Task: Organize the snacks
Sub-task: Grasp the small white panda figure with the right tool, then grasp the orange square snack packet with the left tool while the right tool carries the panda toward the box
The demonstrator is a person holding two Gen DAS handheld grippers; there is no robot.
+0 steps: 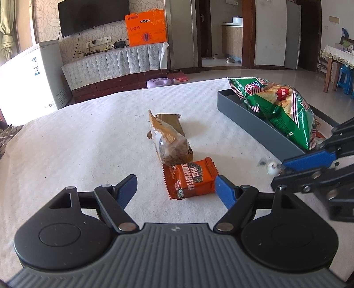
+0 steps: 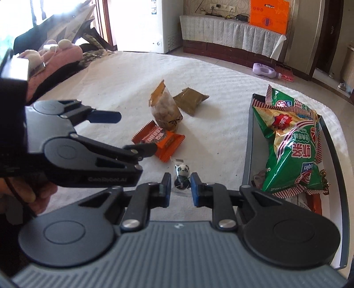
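While the right claw [image 2: 181, 188] pinches the small panda candy [image 2: 182, 175] by its wrapper, it may slip. Left claw [image 1: 176, 188] stands apart beside the orange packet [image 1: 190, 180], risking a nudge.

An orange box [image 1: 146, 27] stands beside a wall-mounted television [image 1: 93, 15].

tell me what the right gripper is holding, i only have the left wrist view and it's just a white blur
observer: a small panda sweet in clear wrap, pinched in the right gripper.
operator: ok, anything in the tray besides the green bag
observer: yes, at the near end of the tray an orange-red packet lies partly under the green chip bag.
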